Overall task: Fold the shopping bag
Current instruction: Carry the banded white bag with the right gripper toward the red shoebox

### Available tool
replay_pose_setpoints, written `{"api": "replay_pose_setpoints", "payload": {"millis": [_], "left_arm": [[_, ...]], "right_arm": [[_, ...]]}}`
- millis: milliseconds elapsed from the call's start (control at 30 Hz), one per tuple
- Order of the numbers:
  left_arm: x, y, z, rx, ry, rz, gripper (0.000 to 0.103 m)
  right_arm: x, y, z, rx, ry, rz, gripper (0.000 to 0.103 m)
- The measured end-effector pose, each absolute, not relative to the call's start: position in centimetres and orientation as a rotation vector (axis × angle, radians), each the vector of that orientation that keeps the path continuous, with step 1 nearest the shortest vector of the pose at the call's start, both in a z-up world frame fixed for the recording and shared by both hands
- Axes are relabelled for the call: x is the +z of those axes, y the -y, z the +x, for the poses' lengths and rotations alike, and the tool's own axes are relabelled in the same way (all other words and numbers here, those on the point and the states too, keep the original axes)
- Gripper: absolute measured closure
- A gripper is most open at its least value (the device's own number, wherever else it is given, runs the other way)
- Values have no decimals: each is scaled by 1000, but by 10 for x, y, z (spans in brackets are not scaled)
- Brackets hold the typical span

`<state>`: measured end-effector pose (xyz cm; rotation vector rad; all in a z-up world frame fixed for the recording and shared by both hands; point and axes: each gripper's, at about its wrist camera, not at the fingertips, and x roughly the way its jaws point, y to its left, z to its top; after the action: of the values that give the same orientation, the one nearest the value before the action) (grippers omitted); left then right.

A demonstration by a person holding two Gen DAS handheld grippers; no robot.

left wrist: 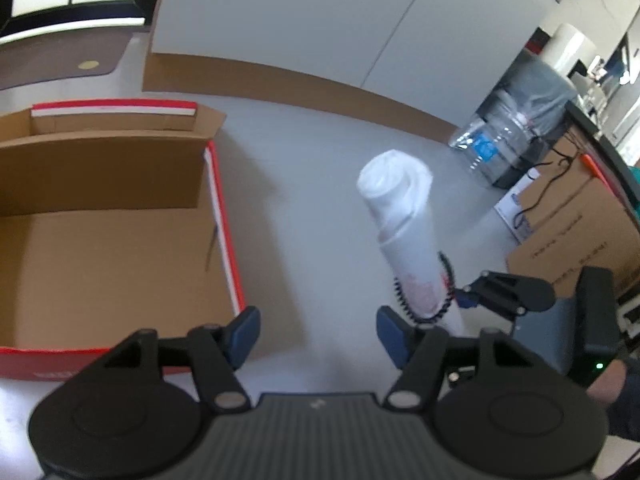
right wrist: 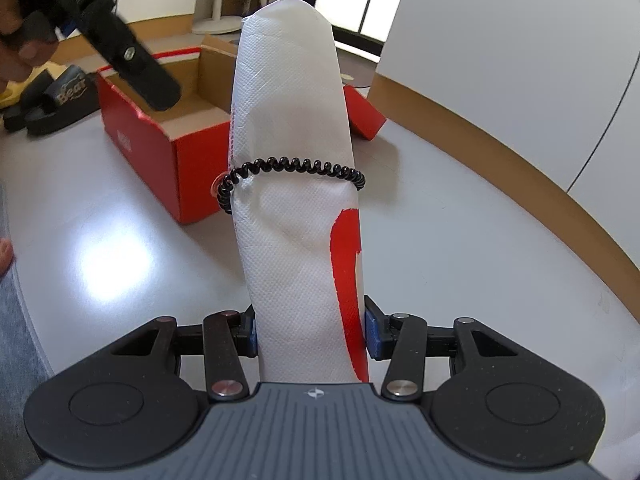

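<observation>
In the right wrist view, the right gripper (right wrist: 310,336) pinches the lower end of the rolled shopping bag (right wrist: 296,208), its blue pads pressed against both sides of the white roll. The bag stands up from the jaws as a tight tube with a red mark on one side. A black coiled hair tie (right wrist: 296,170) circles it about halfway up. Behind the roll sits an open red cardboard box (right wrist: 160,136) on the pale grey table (right wrist: 480,240). Beyond the box, at the upper left, lies a dark slipper (right wrist: 60,96).

In the left wrist view, the left gripper (left wrist: 316,334) is spread wide with nothing between its blue pads; the roll rises just past its right pad, apart from it. The box lies open to the left. Farther off a clear water bottle (left wrist: 492,148) lies by a brown carton (left wrist: 572,232)
</observation>
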<state>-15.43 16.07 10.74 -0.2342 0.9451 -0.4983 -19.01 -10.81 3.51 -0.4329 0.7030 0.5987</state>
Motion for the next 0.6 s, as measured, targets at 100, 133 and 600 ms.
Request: {"api": "replay_pose_setpoints", "payload": {"millis": [100, 133, 600], "left_arm": [[106, -168, -151, -461, -940, -274, 35], [106, -170, -151, -447, -942, -283, 35], [108, -191, -146, -340, -924, -318, 35]], "right_arm": [[37, 100, -180, 585, -698, -415, 53], [39, 100, -177, 577, -696, -407, 53], [100, 96, -162, 563, -631, -407, 53]]}}
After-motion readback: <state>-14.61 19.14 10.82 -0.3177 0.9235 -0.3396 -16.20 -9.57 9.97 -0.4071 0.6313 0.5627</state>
